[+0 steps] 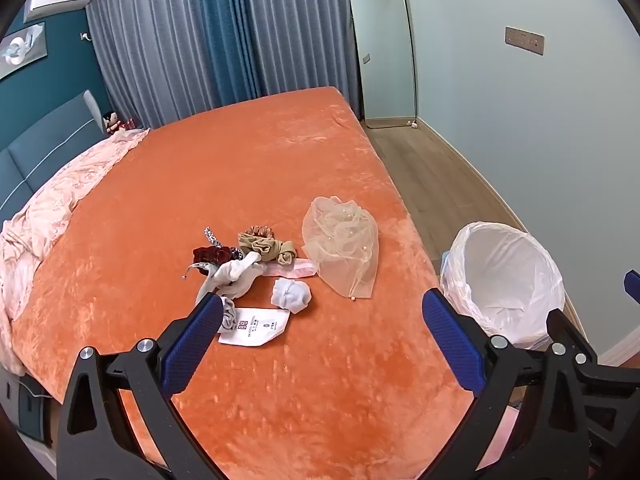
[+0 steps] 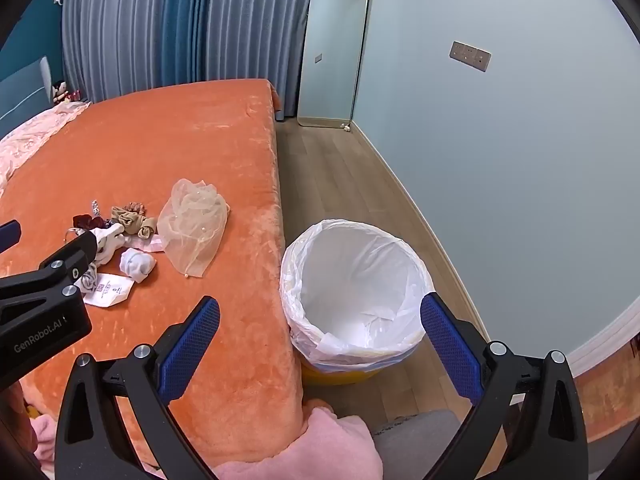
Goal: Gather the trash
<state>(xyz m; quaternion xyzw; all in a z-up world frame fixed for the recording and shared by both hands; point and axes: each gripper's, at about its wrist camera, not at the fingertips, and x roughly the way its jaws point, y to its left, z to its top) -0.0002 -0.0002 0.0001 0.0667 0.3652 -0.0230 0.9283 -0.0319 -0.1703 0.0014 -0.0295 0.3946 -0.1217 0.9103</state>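
A heap of small items lies on the orange bed [image 1: 248,184]: a white paper packet [image 1: 256,327], a crumpled white tissue [image 1: 291,295], a beige net pouch [image 1: 344,246], socks and scrunchies [image 1: 240,254]. My left gripper [image 1: 322,316] is open and empty, hovering just in front of the packet. A bin lined with a white bag [image 2: 354,292] stands on the floor beside the bed. My right gripper [image 2: 320,318] is open and empty above the bin's near rim. The heap also shows in the right wrist view [image 2: 132,240].
A pink quilt [image 1: 48,216] lies bunched at the bed's left. A mirror [image 1: 384,52] leans in the far corner by grey and blue curtains [image 1: 200,36]. Wooden floor [image 2: 348,176] runs between the bed and the pale wall.
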